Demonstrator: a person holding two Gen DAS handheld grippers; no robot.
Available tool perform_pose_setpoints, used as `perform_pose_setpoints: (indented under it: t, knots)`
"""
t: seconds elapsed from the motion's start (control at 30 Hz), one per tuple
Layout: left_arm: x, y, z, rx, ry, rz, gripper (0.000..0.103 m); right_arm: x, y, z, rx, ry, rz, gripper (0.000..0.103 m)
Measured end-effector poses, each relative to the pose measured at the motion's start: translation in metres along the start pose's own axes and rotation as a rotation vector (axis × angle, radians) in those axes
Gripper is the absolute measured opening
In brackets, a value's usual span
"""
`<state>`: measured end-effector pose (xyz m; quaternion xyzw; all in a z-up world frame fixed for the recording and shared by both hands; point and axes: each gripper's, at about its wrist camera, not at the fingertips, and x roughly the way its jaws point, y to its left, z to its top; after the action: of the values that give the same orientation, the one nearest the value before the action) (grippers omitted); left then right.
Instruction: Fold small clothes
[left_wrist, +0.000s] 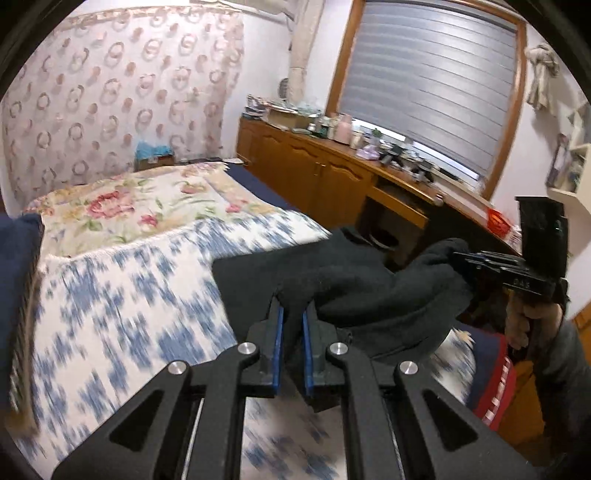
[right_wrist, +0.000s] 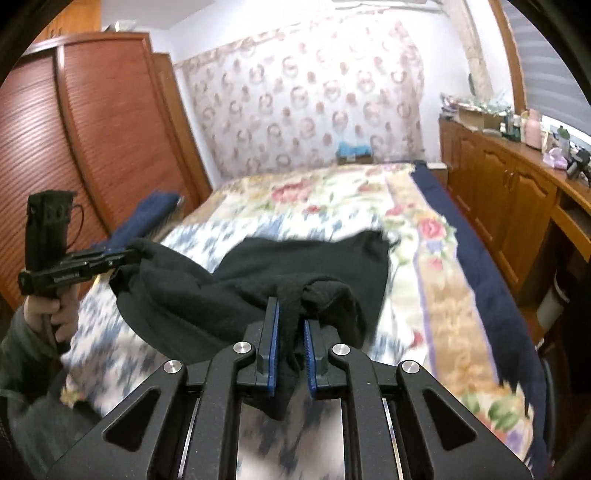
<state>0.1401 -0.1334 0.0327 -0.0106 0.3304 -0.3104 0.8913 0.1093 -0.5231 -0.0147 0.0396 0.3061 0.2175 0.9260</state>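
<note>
1. Left wrist view: left gripper (left_wrist: 291, 314) clenched on one end of the black garment (left_wrist: 354, 288); right gripper (left_wrist: 465, 258) clenched on the other end.
2. Garment's long axis runs gripper to gripper, sagging between them.
3. Right wrist view: far part trails over the bed (right_wrist: 436, 266), toward the blue-and-white blanket (right_wrist: 122, 325).
4. Neither hand is nearer; each holds an end.
</note>
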Motion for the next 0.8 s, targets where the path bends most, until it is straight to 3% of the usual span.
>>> perform_pose_setpoints:
  t: [0.2,0.43,0.53,0.63,0.73,0.8]
  knots:
    - [0.048,0.027,0.030,-0.003,0.035,0.045,0.007,0.050,-0.027,0.040,0.018,0.008,-0.061,0.009]
    - [0.087,0.044,0.039,-0.020,0.095,0.070,0.009,0.089,-0.050,0.049,0.021,0.057,-0.087,0.011]
    - [0.096,0.049,0.037,-0.023,0.123,0.061,0.011,0.097,-0.057,0.049,0.017,0.061,-0.118,0.020]
    - [0.093,0.054,0.037,-0.022,0.118,0.049,0.019,0.093,-0.059,0.048,0.005,0.041,-0.160,0.044]
    - [0.087,0.061,0.036,-0.028,0.114,0.031,0.039,0.088,-0.061,0.050,-0.013,0.025,-0.169,0.048]
    - [0.083,0.066,0.029,-0.030,0.136,0.019,0.040,0.085,-0.060,0.050,-0.034,0.031,-0.176,0.049]
